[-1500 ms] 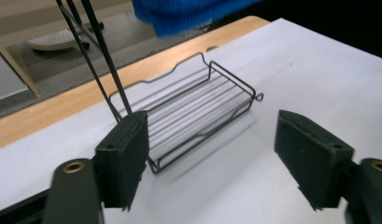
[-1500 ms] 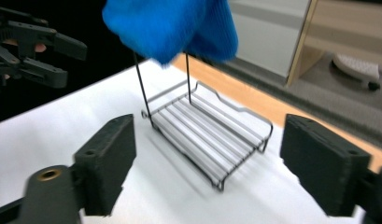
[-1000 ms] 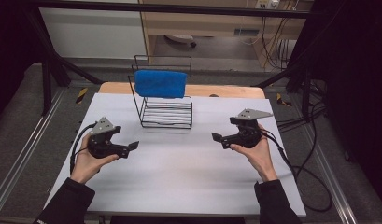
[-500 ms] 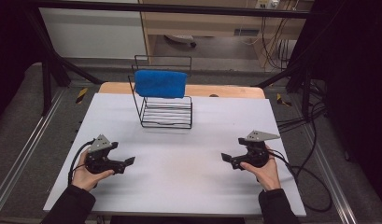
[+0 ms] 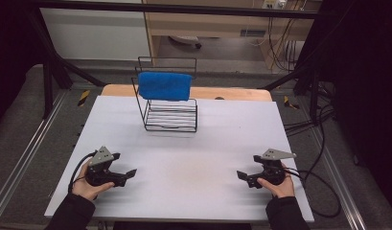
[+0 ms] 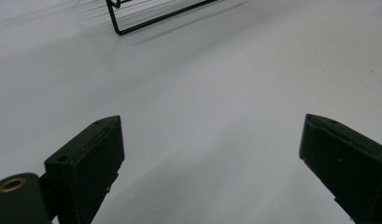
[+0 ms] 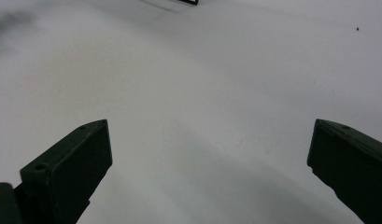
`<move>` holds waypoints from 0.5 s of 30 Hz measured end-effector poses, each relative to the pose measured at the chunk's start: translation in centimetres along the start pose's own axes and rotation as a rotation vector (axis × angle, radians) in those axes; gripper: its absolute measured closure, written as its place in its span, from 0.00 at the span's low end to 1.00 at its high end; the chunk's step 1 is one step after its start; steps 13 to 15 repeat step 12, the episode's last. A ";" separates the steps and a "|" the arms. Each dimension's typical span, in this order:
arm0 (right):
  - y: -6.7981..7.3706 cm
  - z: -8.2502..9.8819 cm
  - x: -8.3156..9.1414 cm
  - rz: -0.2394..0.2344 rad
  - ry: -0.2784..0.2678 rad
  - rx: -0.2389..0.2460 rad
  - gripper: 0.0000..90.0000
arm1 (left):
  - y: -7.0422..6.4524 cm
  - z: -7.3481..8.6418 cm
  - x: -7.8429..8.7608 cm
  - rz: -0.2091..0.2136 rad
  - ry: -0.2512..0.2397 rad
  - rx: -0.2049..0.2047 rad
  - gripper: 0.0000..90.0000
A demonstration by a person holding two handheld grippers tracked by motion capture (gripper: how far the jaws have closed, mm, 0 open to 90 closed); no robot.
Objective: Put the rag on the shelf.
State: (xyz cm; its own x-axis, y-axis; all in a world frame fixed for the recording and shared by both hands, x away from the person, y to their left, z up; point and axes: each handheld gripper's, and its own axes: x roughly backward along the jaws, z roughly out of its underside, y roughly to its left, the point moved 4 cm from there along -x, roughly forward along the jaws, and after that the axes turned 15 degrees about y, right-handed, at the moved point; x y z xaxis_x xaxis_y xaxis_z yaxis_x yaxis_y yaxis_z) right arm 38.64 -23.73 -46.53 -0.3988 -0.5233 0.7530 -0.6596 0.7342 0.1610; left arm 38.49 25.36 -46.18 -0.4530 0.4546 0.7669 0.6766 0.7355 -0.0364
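A blue folded towel (image 5: 164, 86) hangs over the top rail of a black wire rack (image 5: 170, 115) at the far middle of the white table (image 5: 184, 143). My left gripper (image 5: 128, 174) rests low near the front left edge, open, nothing between its jaws (image 6: 209, 154). My right gripper (image 5: 242, 176) sits near the front right edge, also open and empty (image 7: 209, 158). Both point inward across the table. A corner of the rack (image 6: 132, 18) shows at the top of the left gripper view.
A wooden board (image 5: 232, 93) lies behind the white table top. Cables (image 5: 323, 191) trail off the right side. Metal frame rails (image 5: 21, 158) run along the left, and dark stands flank the table.
Both grippers have drawn back from mid-table toward the front edge and dropped lower. The towel and rack have not moved.
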 end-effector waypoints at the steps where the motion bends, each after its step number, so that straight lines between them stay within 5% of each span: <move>1: 0.0 0.2 0.0 -0.001 0.004 0.000 0.01 | 0.0 0.1 0.0 -0.002 0.002 -0.004 0.08; 15: -0.2 1.0 -0.2 -0.004 0.025 0.000 0.01 | -0.2 0.6 -0.4 0.002 0.011 -0.006 0.08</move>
